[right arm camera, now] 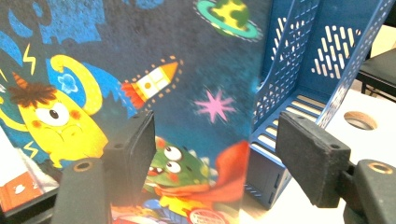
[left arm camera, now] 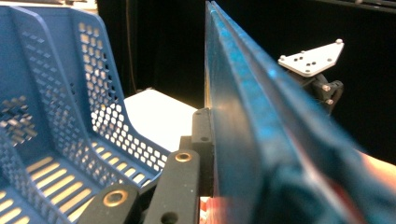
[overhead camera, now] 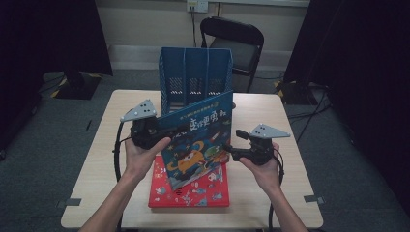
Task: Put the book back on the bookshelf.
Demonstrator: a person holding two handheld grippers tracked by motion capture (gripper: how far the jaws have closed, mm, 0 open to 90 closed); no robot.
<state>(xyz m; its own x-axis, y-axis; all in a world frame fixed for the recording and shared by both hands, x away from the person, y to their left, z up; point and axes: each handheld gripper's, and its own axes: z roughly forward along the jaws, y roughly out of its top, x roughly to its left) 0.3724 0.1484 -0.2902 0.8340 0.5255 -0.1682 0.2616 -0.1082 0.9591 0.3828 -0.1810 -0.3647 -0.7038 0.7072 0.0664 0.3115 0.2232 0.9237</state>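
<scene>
Two grippers work in front of the blue file rack (overhead camera: 196, 72): the left gripper (overhead camera: 153, 129), clamped on the blue book (overhead camera: 198, 140), should stand it upright while the right gripper (overhead camera: 231, 151), jaws apart, steadies its free edge toward a slot.

Bare forearms, no sleeves. Black tongs (overhead camera: 153, 131) and (overhead camera: 231, 151), each topped by a grey three-cornered plate with small holes; brass-ringed screw holes, black trailing cables.
</scene>
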